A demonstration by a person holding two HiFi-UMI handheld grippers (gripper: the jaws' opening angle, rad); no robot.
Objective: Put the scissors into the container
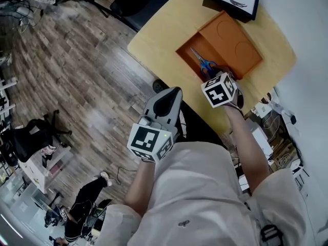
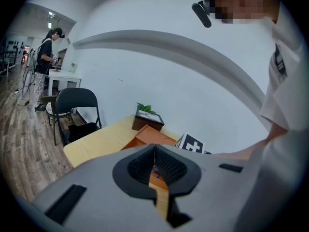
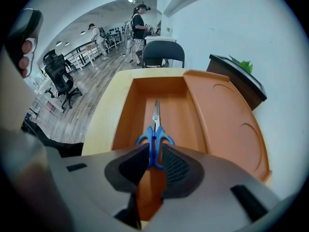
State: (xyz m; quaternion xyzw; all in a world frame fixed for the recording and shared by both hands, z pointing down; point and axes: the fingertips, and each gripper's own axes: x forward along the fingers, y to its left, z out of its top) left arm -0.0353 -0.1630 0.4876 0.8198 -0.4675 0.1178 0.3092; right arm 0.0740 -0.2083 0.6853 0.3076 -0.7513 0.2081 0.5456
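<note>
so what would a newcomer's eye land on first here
The blue-handled scissors lie in the open trough of the orange container on the yellow table, handles clamped in the right gripper. The left gripper is shut and empty, off the table's near edge.

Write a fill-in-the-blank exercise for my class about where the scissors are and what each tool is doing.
1. The scissors have ____ handles.
2. Their blades lie over the floor of the ____ container.
3. The right tool is closed on the scissors' ____.
4. The left tool, jaws together, holds ____.
Missing words: blue; orange; handles; nothing.
</note>
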